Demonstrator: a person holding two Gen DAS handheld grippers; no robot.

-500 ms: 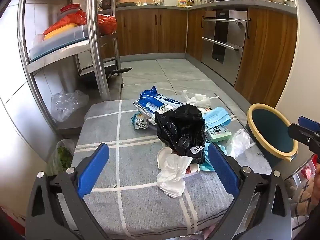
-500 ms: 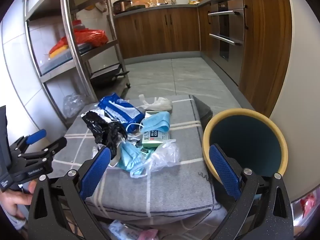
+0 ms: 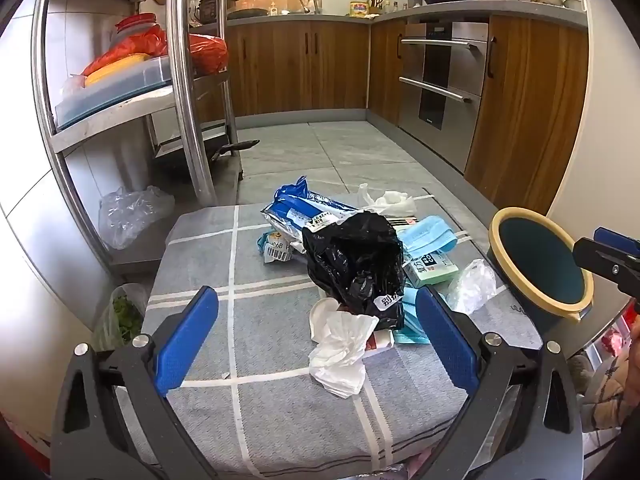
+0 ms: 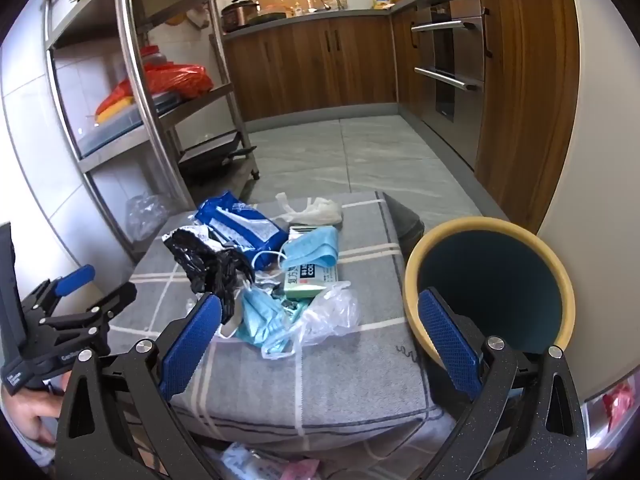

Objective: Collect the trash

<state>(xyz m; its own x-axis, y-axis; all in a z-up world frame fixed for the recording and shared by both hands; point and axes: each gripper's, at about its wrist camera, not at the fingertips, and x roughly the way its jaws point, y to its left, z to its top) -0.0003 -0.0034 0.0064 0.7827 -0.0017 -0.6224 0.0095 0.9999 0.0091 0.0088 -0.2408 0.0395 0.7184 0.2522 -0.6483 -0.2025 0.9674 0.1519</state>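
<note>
A pile of trash lies on a grey checked cloth (image 3: 208, 408): a black plastic bag (image 3: 356, 264), a crumpled white tissue (image 3: 340, 356), a blue wipes pack (image 3: 304, 208), blue face masks (image 3: 428, 234), a green box (image 3: 434, 266) and clear plastic (image 3: 472, 286). A teal bin with a yellow rim (image 3: 540, 260) stands at the cloth's right edge. My left gripper (image 3: 316, 340) is open, just short of the tissue. My right gripper (image 4: 320, 340) is open over the cloth's near edge, by the clear plastic (image 4: 332, 316) and the bin (image 4: 488, 280).
A steel shelf rack (image 3: 184, 80) with red bags stands at the left. Wooden cabinets (image 3: 528, 112) and an oven run along the back and right. A clear bag (image 3: 128, 212) and a bag of greens (image 3: 124, 316) lie on the floor left of the cloth.
Both grippers have shifted only slightly; the trash and the bin lie as before.
</note>
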